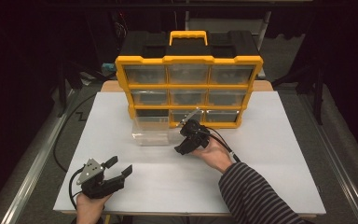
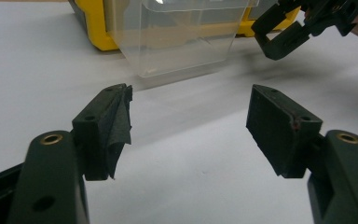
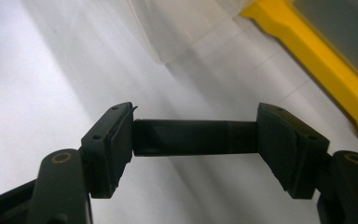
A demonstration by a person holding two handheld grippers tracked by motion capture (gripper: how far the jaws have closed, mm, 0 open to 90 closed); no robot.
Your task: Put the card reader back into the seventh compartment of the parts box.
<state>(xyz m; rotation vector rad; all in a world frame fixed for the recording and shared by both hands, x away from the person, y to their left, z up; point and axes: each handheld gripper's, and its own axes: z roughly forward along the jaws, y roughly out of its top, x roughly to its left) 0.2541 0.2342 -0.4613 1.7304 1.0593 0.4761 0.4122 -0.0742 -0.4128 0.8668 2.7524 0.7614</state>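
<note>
A yellow organizer [image 1: 189,88] stands at the counter's [image 1: 270,168] far edge, a clear drawer [image 1: 150,130] pulled out before its bottom-left slot. The right hand-held gripper [image 1: 189,136], just right of the drawer, pinches a dark rod [image 3: 195,137] end to end, its long axis spanning the jaws. The left hand-held gripper [image 1: 115,169] gapes empty at the near-left corner, farther off.

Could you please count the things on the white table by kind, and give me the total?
Yellow and black organizer cabinet: 1
Clear plastic drawer pulled out onto the table: 1
Dark cylinder between the right gripper jaws: 1
Hand-held grippers, counting the left gripper: 2
Total: 5
</note>
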